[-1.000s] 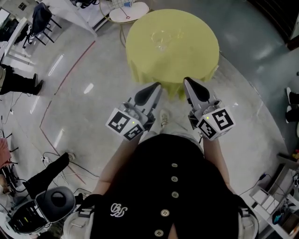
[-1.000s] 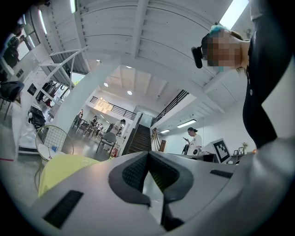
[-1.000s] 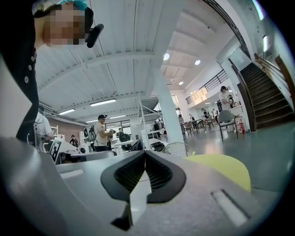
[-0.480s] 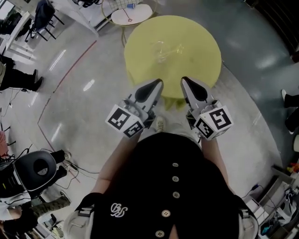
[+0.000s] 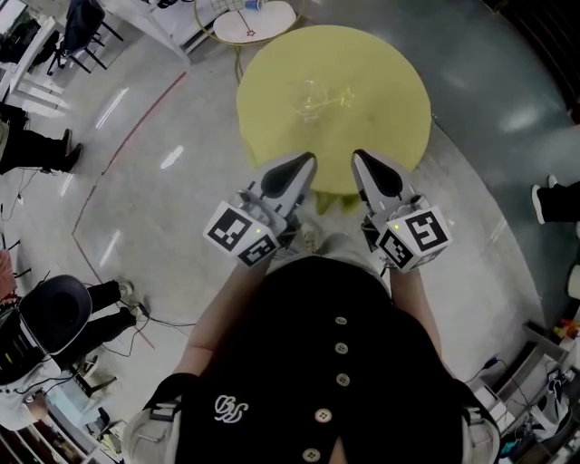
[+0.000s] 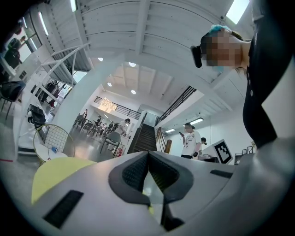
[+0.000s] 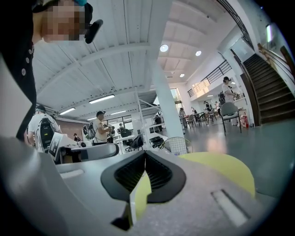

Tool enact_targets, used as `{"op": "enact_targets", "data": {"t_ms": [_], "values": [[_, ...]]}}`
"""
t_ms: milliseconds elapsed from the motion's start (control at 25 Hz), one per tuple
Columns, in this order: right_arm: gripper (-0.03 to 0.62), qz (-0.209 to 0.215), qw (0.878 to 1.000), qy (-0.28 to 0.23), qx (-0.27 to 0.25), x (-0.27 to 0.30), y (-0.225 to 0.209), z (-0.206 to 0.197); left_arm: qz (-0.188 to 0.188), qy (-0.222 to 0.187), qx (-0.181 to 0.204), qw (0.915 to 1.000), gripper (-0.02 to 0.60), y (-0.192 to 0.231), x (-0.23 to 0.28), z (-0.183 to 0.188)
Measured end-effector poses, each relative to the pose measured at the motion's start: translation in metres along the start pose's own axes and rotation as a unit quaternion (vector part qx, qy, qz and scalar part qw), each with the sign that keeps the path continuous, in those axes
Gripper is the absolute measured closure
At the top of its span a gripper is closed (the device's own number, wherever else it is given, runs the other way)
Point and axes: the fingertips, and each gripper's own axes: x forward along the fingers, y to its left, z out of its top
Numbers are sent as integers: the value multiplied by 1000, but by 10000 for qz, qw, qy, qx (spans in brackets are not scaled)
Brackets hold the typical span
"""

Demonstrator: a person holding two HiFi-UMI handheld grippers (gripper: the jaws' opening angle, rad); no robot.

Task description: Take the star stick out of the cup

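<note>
A round table with a yellow cloth (image 5: 381, 136) stands ahead of me. On its far-middle part is a clear glass cup (image 5: 311, 98), faint against the cloth. A thin pale stick (image 5: 343, 93) seems to lean out of it to the right; its star is too small to make out. My left gripper (image 5: 304, 163) and right gripper (image 5: 361, 159) hover side by side at the table's near edge, well short of the cup. Both are shut and hold nothing. The left gripper (image 6: 148, 154) and the right gripper (image 7: 145, 154) show their pads meeting, with the yellow cloth (image 7: 221, 168) beyond.
A small white round table (image 5: 249, 18) with a wire-backed chair stands just behind the yellow one. A black wheeled stool (image 5: 56, 313), cables and a seated person's legs (image 5: 32, 154) are at the left. A red line (image 5: 118, 149) runs across the shiny floor.
Both grippers have come forward together up to the table's near edge, and the table sits a little nearer in view. The black stool at the lower left has shifted. Both grippers stay shut.
</note>
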Motion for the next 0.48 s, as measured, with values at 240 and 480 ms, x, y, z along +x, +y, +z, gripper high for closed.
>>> {"op": "enact_targets", "data": {"t_ms": [240, 480], "values": [[590, -89, 9999, 64, 122, 8, -6, -4, -8, 57, -47, 10000, 569, 8, -1, -1], [590, -161, 9996, 104, 217, 25, -5, -6, -103, 128, -218, 9996, 569, 22, 4, -2]]}}
